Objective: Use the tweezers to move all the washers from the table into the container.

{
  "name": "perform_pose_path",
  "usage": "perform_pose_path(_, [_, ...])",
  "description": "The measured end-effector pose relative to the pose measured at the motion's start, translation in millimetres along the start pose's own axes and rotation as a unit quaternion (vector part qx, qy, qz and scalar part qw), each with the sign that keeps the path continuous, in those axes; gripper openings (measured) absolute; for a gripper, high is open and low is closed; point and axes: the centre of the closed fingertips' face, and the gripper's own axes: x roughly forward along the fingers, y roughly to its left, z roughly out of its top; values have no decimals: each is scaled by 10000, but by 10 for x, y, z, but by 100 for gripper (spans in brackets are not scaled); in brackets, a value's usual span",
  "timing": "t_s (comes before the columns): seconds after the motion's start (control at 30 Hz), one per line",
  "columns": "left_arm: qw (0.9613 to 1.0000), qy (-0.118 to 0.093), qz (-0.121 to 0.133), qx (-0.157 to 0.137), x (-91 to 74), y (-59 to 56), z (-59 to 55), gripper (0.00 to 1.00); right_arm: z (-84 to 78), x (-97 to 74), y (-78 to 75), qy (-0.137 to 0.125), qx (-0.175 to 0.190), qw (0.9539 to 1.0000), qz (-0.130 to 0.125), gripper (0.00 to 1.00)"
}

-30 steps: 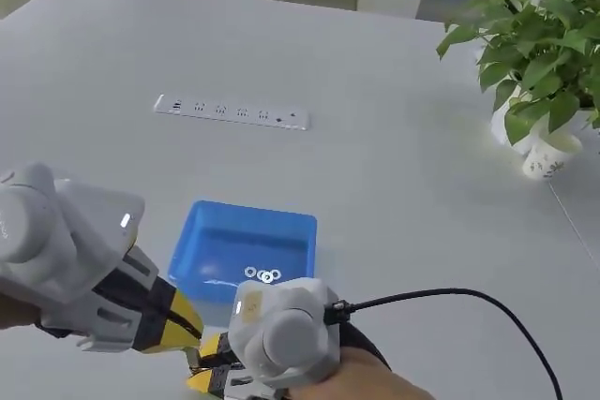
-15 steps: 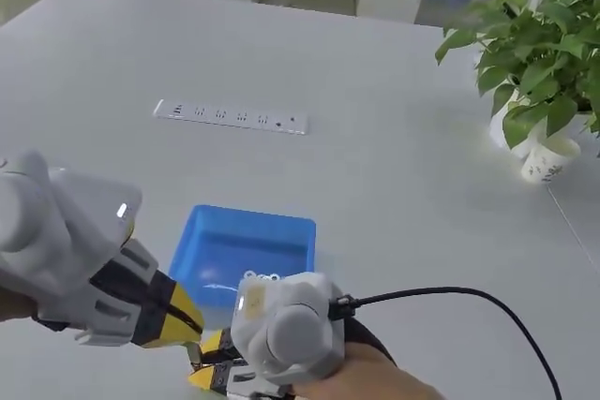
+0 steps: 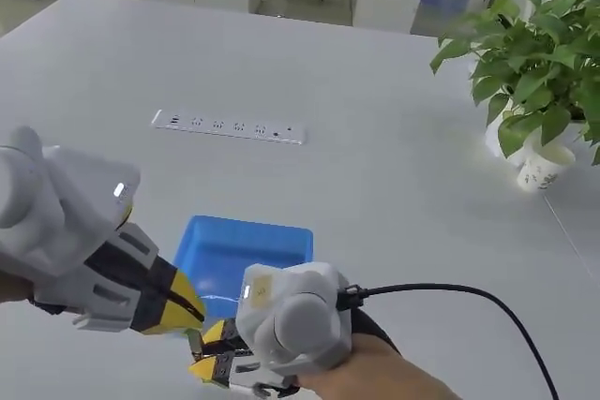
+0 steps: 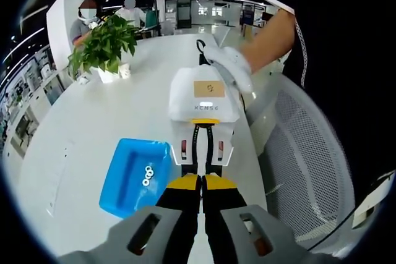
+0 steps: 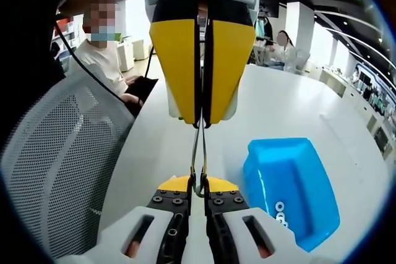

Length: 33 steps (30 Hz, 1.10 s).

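Passing the tweezers [image 5: 199, 153] between grippers looks like the step in hand. The left gripper [image 5: 202, 117] and right gripper [image 5: 198, 188] face each other just beside the container [image 5: 263, 174], each with jaws narrow and clamped on one end. One clamp should hold firm until the other sits square, so the tips don't twist. Washers [image 5: 281, 209] lie inside the container. The right gripper's casing reads roughly "XENSE".

In the head view the right tool [image 3: 202, 364] now hides the washers [image 4: 148, 175] in the container [image 3: 246, 248].
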Motion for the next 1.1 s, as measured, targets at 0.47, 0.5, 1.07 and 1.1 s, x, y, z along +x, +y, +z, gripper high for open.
perform_pose_path(0.47, [9999, -34, 15, 164, -78, 119, 153, 3, 93, -138, -158, -4, -118, 9998, -147, 8])
perform_pose_path(0.5, [9998, -34, 16, 172, -79, 123, 156, 3, 96, -144, -168, -3, -125, 9998, -157, 8])
perform_pose_path(1.07, [9992, -32, 133, 382, -161, 389, 307, 3, 189, -284, -493, -34, -204, 9990, -390, 9])
perform_pose_path(1.1, [9991, -29, 137, 402, -164, 410, 314, 3, 192, -287, -508, -36, -207, 9990, -401, 9])
